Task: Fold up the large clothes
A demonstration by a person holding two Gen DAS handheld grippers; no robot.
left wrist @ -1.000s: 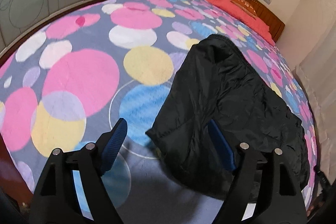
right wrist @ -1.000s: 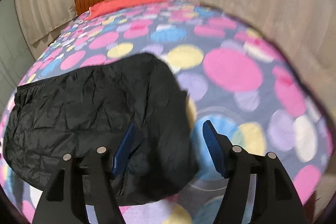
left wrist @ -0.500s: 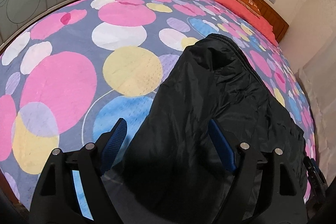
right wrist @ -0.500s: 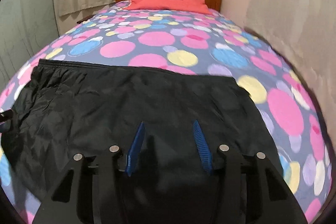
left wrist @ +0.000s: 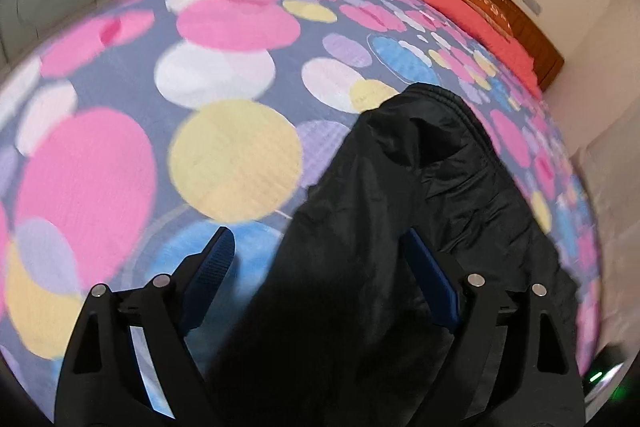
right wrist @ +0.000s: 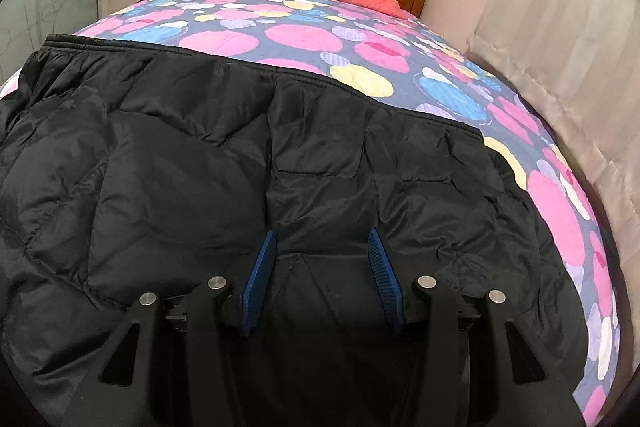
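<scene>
While the black jacket point(right wrist: 200, 167) covers the bed's point(left wrist: 224, 155) near edge, left tool point(left wrist: 320, 247) spreads released; right tool point(right wrist: 322, 239), half-closed, pinches a jacket fold.

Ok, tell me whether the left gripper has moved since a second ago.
Yes. The left gripper has moved right across the dotted bedspread, onto the black jacket, whose edge now lies between its open fingers; the jaws have just been opening.
</scene>
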